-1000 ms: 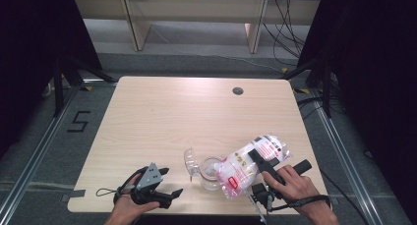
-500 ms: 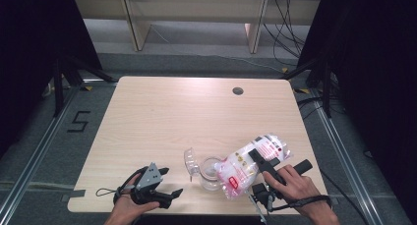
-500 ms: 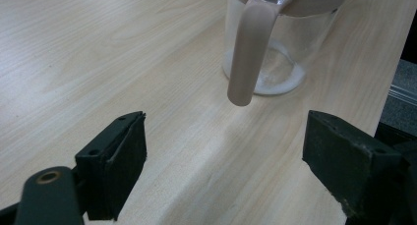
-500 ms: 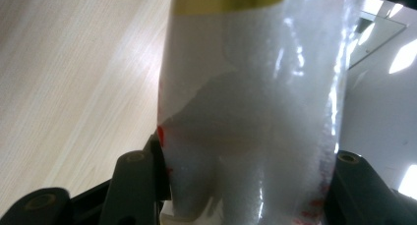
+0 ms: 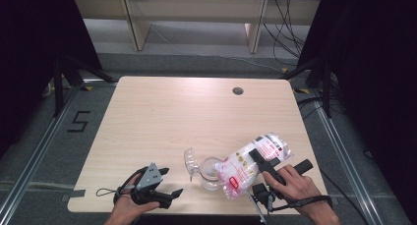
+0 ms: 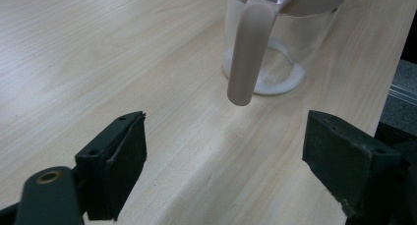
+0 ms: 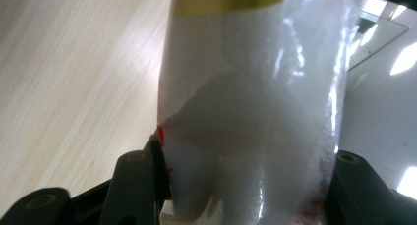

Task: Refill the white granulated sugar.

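A clear plastic bag of white granules (image 5: pixel 251 163) with red print lies tilted, its lower end over the mouth of a glass jar (image 5: pixel 211 173) near the table's front edge. The jar's clear lid (image 5: pixel 189 161) hangs open to its left. My right gripper (image 5: pixel 258 175) is shut on the bag, one jaw on top and one beneath; up close the bag (image 7: pixel 255 87) fills the gap of the right gripper (image 7: pixel 246 185). My left gripper (image 5: pixel 171 182) rests open at the front left, pointing at the jar (image 6: pixel 280 53), which holds a thin layer of white granules. Nothing sits in the left gripper (image 6: pixel 223 156).
The light wooden table (image 5: pixel 196 117) has a round cable hole (image 5: pixel 238 91) near its far edge. A pale strap-like piece (image 6: pixel 246 53) hangs down the jar's side. Dark floor with rails surrounds the table; shelving stands behind.
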